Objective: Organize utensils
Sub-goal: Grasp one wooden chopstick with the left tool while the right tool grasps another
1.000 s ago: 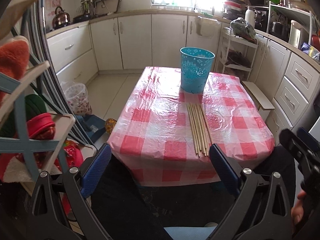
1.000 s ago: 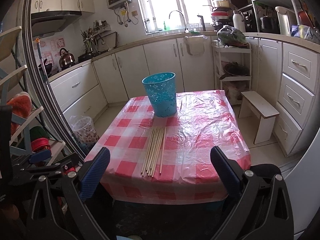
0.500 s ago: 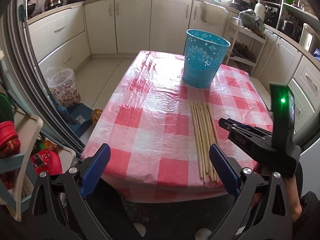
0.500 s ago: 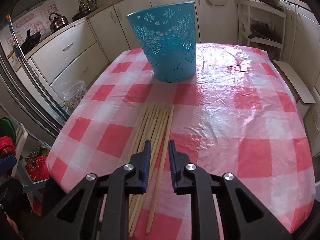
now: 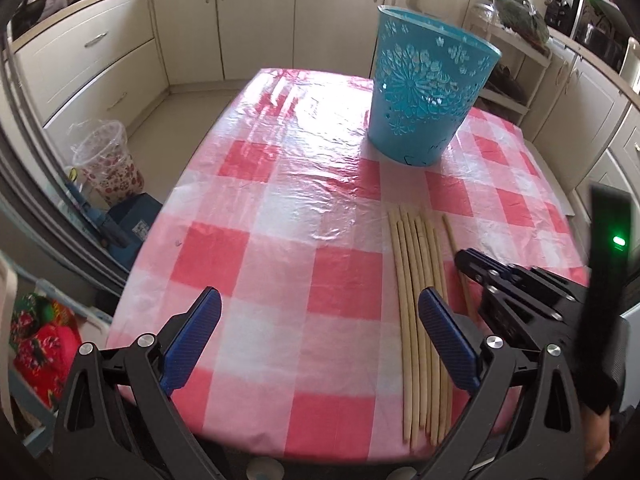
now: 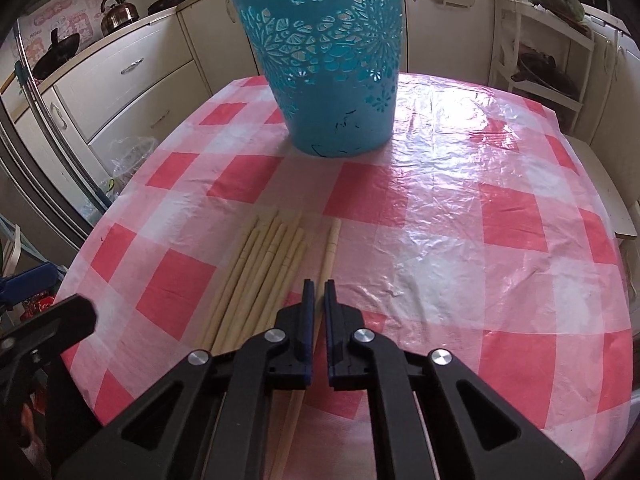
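Note:
Several long wooden chopsticks lie side by side on the red-and-white checked table, pointing at a blue cut-out basket at the far side. My left gripper is open, low over the table's near edge, just left of the chopsticks. My right gripper is nearly closed, its jaws straddling the rightmost chopstick, which lies slightly apart from the bundle. The basket stands upright beyond them. The right gripper also shows in the left wrist view.
Cream kitchen cabinets run along the back and both sides. A plastic-lined floral bin and a blue box stand on the floor left of the table. A white shelf rack stands at the back right.
Both grippers have moved forward and down over the table. The right gripper's jaws have narrowed further around the rightmost chopstick.

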The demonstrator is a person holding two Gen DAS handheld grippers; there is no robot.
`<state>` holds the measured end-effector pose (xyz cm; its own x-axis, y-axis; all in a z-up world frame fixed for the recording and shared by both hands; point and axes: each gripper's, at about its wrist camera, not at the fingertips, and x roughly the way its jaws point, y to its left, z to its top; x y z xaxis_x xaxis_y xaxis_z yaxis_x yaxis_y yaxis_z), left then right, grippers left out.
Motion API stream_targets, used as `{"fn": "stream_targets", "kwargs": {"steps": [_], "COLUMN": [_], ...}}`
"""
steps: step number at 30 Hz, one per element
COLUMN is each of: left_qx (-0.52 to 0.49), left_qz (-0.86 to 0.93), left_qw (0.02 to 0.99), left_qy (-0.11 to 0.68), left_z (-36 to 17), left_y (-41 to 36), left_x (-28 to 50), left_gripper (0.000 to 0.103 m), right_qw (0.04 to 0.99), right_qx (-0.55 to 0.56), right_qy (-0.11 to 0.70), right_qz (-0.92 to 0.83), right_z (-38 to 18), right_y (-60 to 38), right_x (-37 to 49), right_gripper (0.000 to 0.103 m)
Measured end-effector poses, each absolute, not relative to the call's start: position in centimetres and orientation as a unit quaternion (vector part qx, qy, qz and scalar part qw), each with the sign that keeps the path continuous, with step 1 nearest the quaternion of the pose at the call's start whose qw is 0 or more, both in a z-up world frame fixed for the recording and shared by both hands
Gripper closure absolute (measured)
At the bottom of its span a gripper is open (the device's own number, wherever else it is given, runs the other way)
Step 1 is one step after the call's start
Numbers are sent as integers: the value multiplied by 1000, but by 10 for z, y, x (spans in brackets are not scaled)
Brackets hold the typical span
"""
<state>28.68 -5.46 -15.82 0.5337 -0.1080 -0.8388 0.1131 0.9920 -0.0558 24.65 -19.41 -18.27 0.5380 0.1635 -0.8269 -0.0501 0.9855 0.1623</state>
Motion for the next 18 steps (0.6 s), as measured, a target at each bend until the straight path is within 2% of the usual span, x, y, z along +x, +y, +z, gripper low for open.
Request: {"fn": "stream_targets", "kwargs": {"steps": [11,18], "left_qx": [56,64], "left_qz": [-42,-30], "left_qw": [856,852], "left_qy": [513,520], "left_z": [-200,-207], "left_y": [-96,-95], "left_x": [336,342], "left_gripper": [11,12], "right_qw": [876,873], "right_qx": [94,107], "right_qy": [466,467], "right_qz": [82,89], "right_z": [-185,-186], "right_y": [-209,-213], "right_x": [244,244], "right_gripper": [97,97]}}
